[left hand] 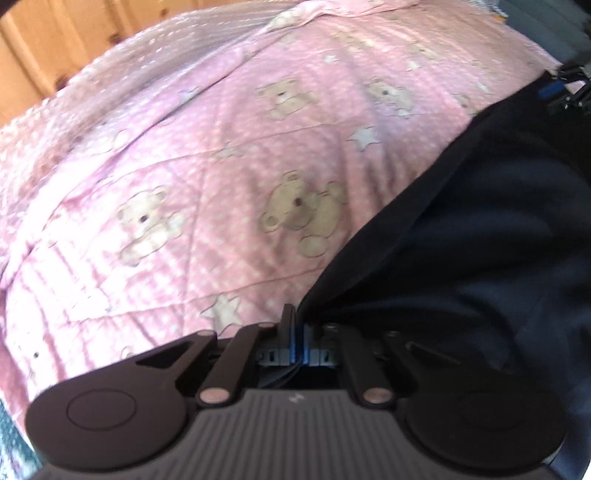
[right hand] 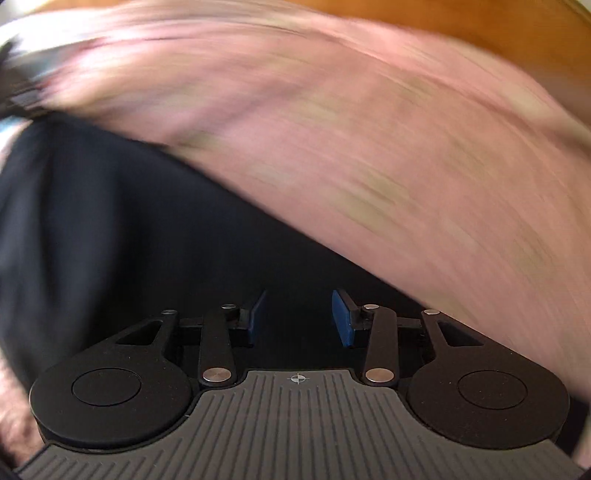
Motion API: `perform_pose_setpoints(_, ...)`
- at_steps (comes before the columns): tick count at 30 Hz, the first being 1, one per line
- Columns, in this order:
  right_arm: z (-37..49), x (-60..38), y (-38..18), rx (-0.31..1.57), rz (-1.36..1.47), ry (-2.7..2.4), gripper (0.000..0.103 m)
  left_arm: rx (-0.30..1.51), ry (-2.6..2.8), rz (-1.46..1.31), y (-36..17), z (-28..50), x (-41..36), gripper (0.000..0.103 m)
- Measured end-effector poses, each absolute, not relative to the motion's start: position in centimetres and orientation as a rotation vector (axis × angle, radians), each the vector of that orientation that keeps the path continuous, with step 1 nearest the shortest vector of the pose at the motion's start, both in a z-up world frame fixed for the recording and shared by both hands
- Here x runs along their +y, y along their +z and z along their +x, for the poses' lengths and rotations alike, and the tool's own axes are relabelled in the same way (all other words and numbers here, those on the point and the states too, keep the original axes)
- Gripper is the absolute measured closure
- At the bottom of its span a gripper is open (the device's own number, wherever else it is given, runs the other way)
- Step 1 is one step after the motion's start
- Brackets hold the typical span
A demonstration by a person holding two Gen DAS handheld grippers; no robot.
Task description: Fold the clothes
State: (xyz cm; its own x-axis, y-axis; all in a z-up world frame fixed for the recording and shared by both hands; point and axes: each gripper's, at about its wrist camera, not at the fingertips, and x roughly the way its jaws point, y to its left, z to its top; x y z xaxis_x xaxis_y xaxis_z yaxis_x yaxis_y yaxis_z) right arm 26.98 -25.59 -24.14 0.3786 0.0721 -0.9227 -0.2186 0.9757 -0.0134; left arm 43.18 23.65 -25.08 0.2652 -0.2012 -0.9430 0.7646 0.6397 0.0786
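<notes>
The left wrist view is fairly sharp and shows the pink bedspread (left hand: 229, 155) in detail: quilted, dotted with white, printed with teddy bears and stars, spread over the bed with a few shallow creases. Beyond its far edge a strip of pale wooden floor (left hand: 40, 48) shows at the upper left. The right wrist view is smeared with blur, so the bedspread (right hand: 369, 140) reads there only as streaks of pink, with an orange-brown wooden surface (right hand: 498, 26) beyond its upper right edge.

The dark garment (left hand: 480, 221) lies on the bedspread, filling the right side of the left view and the left and middle of the right view (right hand: 129, 229). It is navy or black, plain, soft and loosely rumpled, with rounded folds. Its long edge runs diagonally across the bedspread.

The left gripper (left hand: 297, 325) has its fingers pinched nearly together on a corner of the garment's edge, the cloth pulled up to a point there. The right gripper (right hand: 299, 319) has its blue-padded fingers (right hand: 341, 317) standing apart at a middling width above the garment, with nothing pressed between them. In the left view that right gripper shows small at the garment's far end.

The bedspread beside the garment's long edge is bare and broad, open up to its far edge.
</notes>
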Motion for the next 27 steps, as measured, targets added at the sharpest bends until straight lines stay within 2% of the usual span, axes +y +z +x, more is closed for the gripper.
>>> perform_pose_setpoints(4,24.4,-36.2,-25.7,1.184,0.040,-0.109,0.061,1.101,-0.548,0.706,-24.4,43.0,23.3,0.089)
perform_pose_setpoints(5,23.8,-38.0,-25.8,1.190,0.028,-0.177,0.057,1.091,-0.483,0.720,-23.8,43.0,23.6,0.087)
perform_pose_setpoints(8,22.3,-42.1,-25.5,1.203,0.044,-0.327,0.057,1.050,-0.252,0.684,-21.1,43.5,26.3,0.086)
perform_pose_setpoints(10,21.6,-42.3,-24.2,1.179,0.023,-0.363,0.065,1.017,-0.127,0.560,-18.7,43.3,29.1,0.088)
perform_pose_setpoints(12,20.8,-40.8,-22.7,1.132,0.045,-0.302,0.065,1.011,-0.114,0.381,-17.0,42.3,31.3,0.085)
perform_pose_setpoints(16,20.1,-35.5,-21.9,1.103,0.065,-0.130,0.052,1.049,-0.218,0.137,-17.7,39.1,33.0,0.083)
perform_pose_setpoints(19,19.9,-31.9,-23.1,1.134,0.026,-0.039,0.051,1.079,-0.226,0.097,-21.0,38.3,32.1,0.081)
perform_pose_setpoints(21,19.5,-31.4,-24.7,1.175,-0.011,-0.049,0.052,1.087,-0.130,0.080,-23.1,39.1,33.0,0.081)
perform_pose_setpoints(22,19.2,-31.5,-25.5,1.198,-0.028,-0.065,0.052,1.090,-0.082,0.071,-24.1,39.5,33.4,0.090)
perform_pose_setpoints(23,18.9,-32.0,-26.1,1.212,-0.030,-0.089,0.043,1.087,-0.043,0.081,-24.6,39.7,33.5,0.094)
perform_pose_setpoints(24,18.5,-33.3,-26.2,1.210,0.005,-0.131,0.040,1.076,-0.020,0.121,-24.0,39.6,33.1,0.098)
perform_pose_setpoints(25,18.2,-34.6,-26.2,1.207,0.040,-0.173,0.037,1.065,0.004,0.161,-23.5,39.4,32.8,0.099)
perform_pose_setpoints(27,17.7,-36.5,-26.0,1.220,0.058,-0.282,0.040,1.040,0.052,0.241,-22.4,39.2,32.0,0.096)
